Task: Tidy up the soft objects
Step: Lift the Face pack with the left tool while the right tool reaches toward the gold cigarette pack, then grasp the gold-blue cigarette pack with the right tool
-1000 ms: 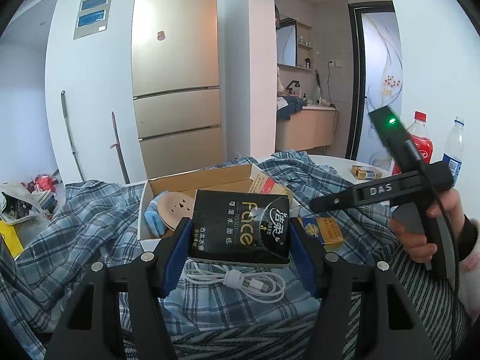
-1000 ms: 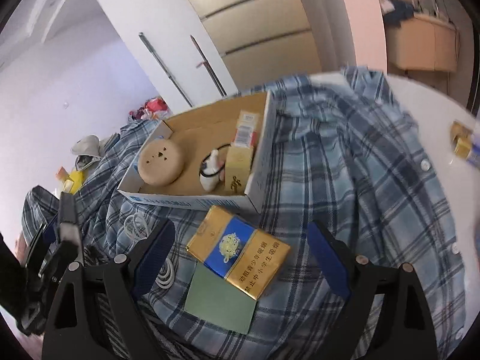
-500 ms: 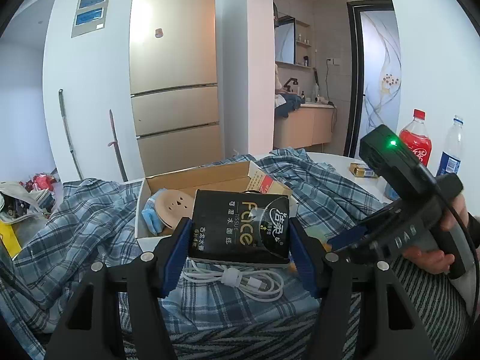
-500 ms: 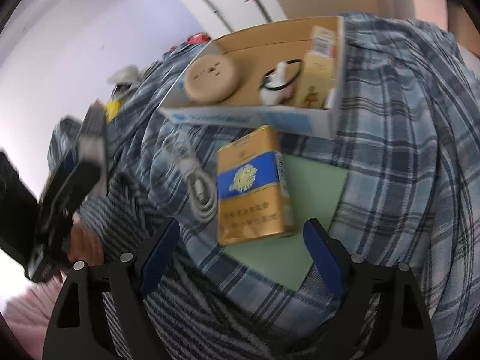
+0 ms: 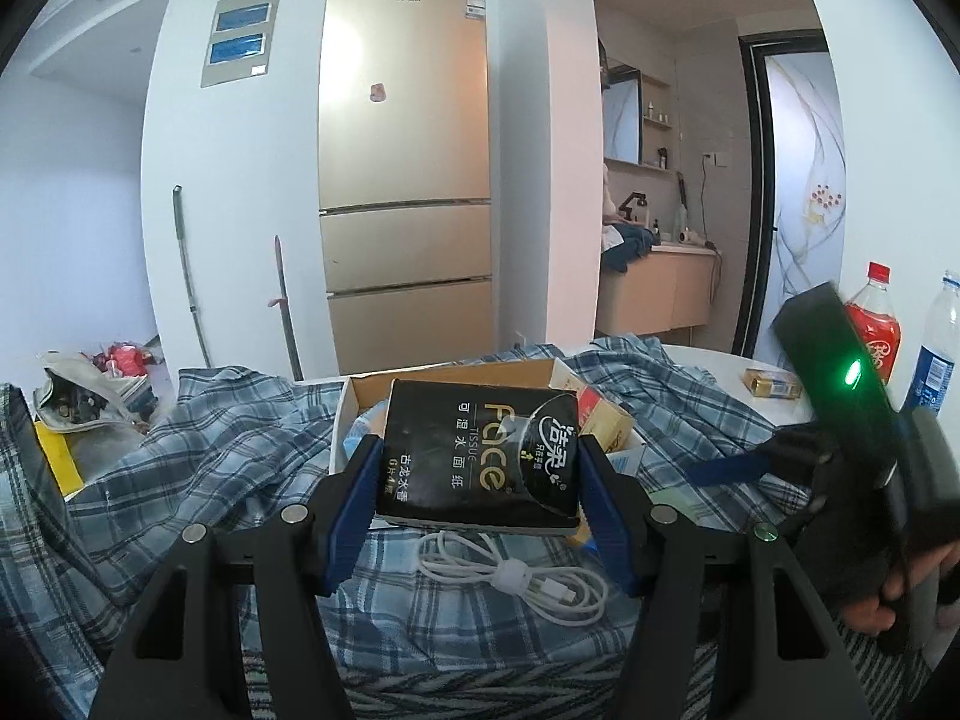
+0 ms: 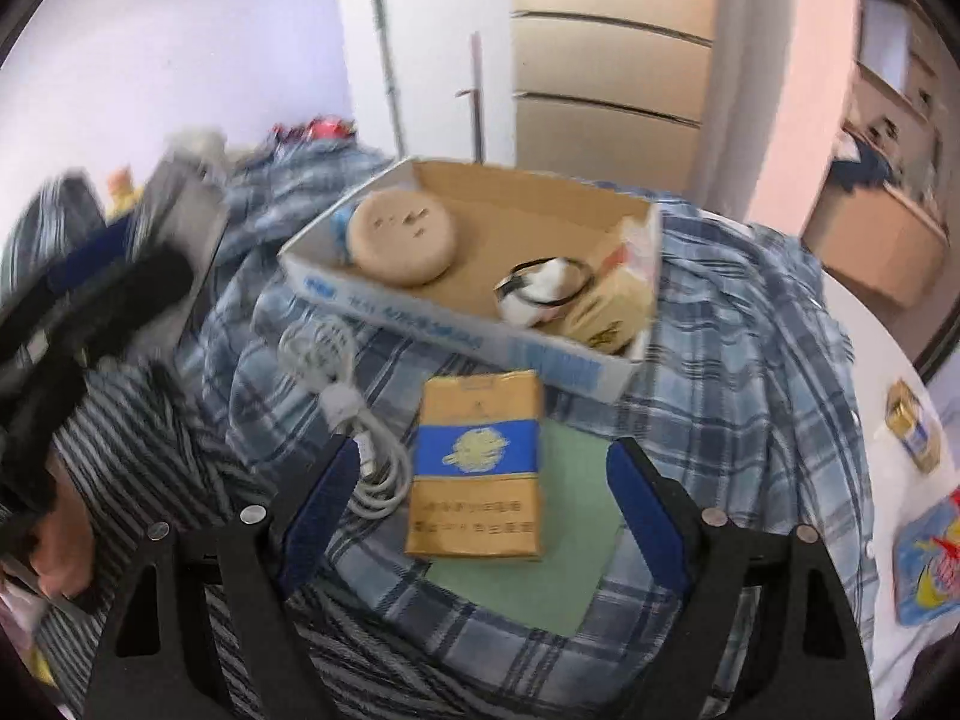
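Left tool (image 5: 480,474) clamps the black tissue pack (image 5: 480,456) upright at the near edge of the cardboard box (image 6: 474,276), presumably for stowing; right tool (image 6: 480,504) hangs open over the yellow carton (image 6: 477,462).

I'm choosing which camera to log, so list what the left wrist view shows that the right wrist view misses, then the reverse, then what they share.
Only the left wrist view shows the black tissue pack clamped in the left gripper, plus the cola bottle.

Only the right wrist view shows the open right gripper over the gold and blue carton, and the round beige pad.

Both show the cardboard box, white cable and plaid shirt.
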A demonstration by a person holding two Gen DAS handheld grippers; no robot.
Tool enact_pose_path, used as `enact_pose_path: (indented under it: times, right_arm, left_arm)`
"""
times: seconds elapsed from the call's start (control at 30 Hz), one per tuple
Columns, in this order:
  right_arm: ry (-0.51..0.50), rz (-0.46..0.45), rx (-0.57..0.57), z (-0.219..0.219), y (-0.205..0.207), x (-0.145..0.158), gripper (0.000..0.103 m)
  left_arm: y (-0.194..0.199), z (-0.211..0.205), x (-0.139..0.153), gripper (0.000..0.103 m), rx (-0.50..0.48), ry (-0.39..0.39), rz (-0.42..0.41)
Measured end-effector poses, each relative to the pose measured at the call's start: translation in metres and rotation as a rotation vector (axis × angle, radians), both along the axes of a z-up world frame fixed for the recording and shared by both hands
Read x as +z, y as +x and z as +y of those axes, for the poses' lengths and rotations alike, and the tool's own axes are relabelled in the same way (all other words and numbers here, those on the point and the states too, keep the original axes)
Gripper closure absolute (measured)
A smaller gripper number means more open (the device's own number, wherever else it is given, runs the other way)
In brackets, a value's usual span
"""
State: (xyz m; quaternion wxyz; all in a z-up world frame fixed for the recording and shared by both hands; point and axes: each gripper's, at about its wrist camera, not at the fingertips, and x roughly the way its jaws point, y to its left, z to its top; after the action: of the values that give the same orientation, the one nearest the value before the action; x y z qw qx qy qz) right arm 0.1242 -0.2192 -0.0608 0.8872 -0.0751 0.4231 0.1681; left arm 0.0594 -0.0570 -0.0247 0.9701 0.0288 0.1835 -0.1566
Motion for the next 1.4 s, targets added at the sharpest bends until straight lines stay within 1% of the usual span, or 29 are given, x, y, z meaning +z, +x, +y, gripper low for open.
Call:
enact_pose_path:
  times: [0.03,0.1,0.17,0.2,0.33,0.47,0.63,0.87,0.97,1.13,1.4]
  right_arm:
    - [-0.028,0.007,0.006,0.003,0.0,-0.004,0.028]
    - [-0.086,0.029,0.002,0.009,0.003,-0.013,0.034]
    - [-0.102,0.063,0.01,0.01,0.006,-0.02,0.041]
    - [-0.105,0.072,0.01,0.01,0.005,-0.023,0.048]
    - [-0.1,0.076,-0.004,0.007,0.008,-0.025,0.052]
    - [-0.087,0.041,-0.011,0.006,0.003,-0.018,0.054]
    - [-0.02,-0.079,-0.033,-0.004,-0.014,0.004,0.054]
    - [0.109,-0.31,-0.1,-0.018,-0.038,0.037,0.054]
    - [0.148,-0.401,-0.118,-0.019,-0.05,0.048,0.054]
    - [0.148,-0.485,-0.141,-0.019,-0.058,0.053,0.053]
    - [0.143,-0.555,-0.16,-0.015,-0.07,0.057,0.053]
  left_arm:
    - [-0.001,0.0,0.001,0.038,0.0,0.005,0.002]
    - [-0.002,0.002,0.002,0.038,0.0,0.008,0.0]
    - [-0.002,0.002,0.003,0.038,0.001,0.006,-0.001]
    - [-0.002,0.002,0.003,0.038,0.001,0.006,0.001]
    - [0.0,0.0,0.003,0.038,0.004,0.001,0.01]
    - [-0.002,0.0,0.005,0.038,0.009,-0.004,0.0]
    - [-0.008,-0.001,0.008,0.038,0.021,-0.004,-0.029]
    - [-0.013,0.003,0.011,0.038,0.048,-0.015,-0.065]
    - [-0.02,0.001,0.013,0.038,0.053,-0.003,-0.106]
    - [-0.033,-0.007,0.015,0.038,0.047,0.032,-0.175]
    - [-0.033,-0.004,0.017,0.038,0.067,0.031,-0.176]
